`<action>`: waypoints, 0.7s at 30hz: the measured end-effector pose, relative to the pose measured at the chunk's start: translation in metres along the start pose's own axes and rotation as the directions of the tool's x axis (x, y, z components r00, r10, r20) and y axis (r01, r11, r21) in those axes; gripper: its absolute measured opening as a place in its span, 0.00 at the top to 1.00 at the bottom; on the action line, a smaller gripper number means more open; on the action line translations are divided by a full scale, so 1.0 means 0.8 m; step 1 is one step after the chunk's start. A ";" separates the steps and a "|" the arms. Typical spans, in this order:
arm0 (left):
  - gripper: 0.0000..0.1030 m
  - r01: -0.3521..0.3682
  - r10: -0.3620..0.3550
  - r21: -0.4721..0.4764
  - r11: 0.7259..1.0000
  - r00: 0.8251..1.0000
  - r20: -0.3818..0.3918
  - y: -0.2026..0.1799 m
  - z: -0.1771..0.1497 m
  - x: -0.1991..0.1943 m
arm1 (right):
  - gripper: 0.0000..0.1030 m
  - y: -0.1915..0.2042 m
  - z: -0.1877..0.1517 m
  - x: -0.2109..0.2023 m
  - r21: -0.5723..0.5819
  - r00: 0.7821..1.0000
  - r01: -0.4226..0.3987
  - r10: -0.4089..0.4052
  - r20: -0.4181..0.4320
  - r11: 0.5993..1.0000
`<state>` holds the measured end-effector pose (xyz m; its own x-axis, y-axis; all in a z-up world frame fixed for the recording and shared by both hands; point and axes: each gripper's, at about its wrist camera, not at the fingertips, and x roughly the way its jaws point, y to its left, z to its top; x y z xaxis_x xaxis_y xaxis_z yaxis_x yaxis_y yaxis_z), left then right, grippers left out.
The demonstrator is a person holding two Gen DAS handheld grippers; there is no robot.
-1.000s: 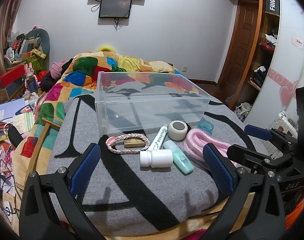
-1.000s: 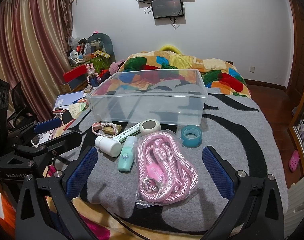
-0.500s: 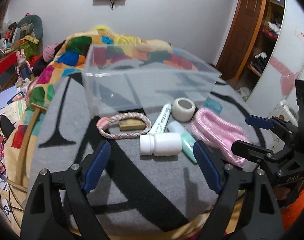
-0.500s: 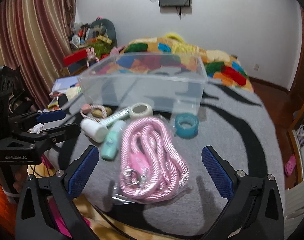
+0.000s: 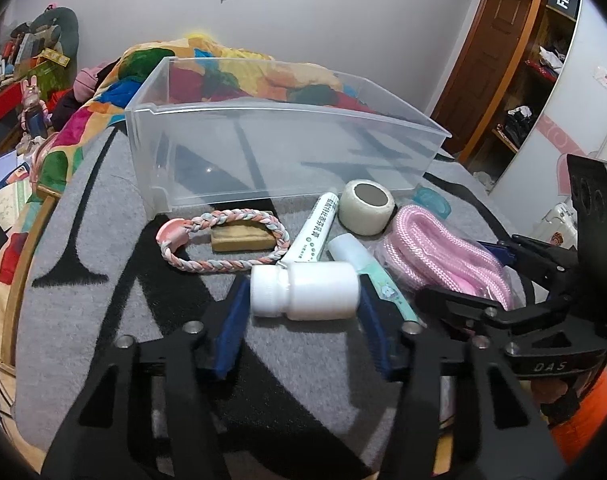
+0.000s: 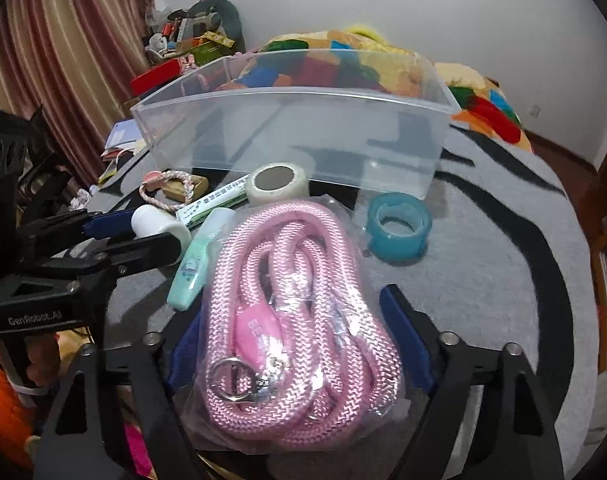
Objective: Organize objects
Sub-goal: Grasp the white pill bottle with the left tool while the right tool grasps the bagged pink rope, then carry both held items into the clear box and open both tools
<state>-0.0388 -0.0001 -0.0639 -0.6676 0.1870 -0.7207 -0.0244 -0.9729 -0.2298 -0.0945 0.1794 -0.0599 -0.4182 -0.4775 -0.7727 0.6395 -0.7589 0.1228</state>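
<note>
A: Where was the left claw (image 5: 303, 312)?

B: Low over the bed's grey blanket (image 5: 103, 240), fingers apart on either side of the white bottle (image 5: 305, 295), which lay on its side and wasn't yet pinched. I'd have closed squarely on the cap and base ends, clear of the mint tube (image 5: 367, 268) touching it.

A: And the right?

B: The right claw (image 6: 299, 340) also stood apart, straddling the bagged pink rope (image 6: 295, 300), not gripping it. It needed to bite the rope's bulk, I judged, not loose plastic.

A: The clear bin (image 6: 303, 128)?

B: Just behind everything, apparently empty.
</note>
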 end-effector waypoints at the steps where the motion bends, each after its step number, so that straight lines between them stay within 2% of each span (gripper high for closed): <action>1: 0.50 0.000 0.000 -0.001 1.000 1.000 0.005 0.000 -0.001 -0.001 | 0.36 0.001 -0.001 -0.002 -0.002 1.000 -0.002 0.002 0.004 1.000; 2: 0.51 0.000 0.000 -0.003 1.000 1.000 0.009 0.001 -0.001 -0.002 | 0.40 0.001 -0.002 -0.004 -0.003 1.000 -0.002 0.002 0.009 1.000; 5: 0.51 -0.002 0.002 -0.005 1.000 1.000 0.019 0.002 -0.004 -0.010 | 0.44 0.000 -0.005 -0.013 0.010 1.000 -0.003 0.003 0.023 1.000; 12: 0.51 -0.011 0.012 -0.012 1.000 0.996 0.083 0.008 0.007 -0.048 | 0.47 0.003 -0.006 -0.051 0.032 0.995 -0.019 0.015 0.096 0.999; 21: 0.51 -0.053 0.052 0.003 0.999 0.976 0.212 0.016 0.060 -0.091 | 0.47 0.004 0.047 -0.099 0.058 0.967 -0.029 0.014 0.256 0.998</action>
<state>-0.0267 -0.0328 0.0170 -0.8104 0.1036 -0.5766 0.0088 -0.9820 -0.1889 -0.0834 0.1987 0.0251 -0.5608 -0.5853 -0.5856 0.6132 -0.7689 0.1813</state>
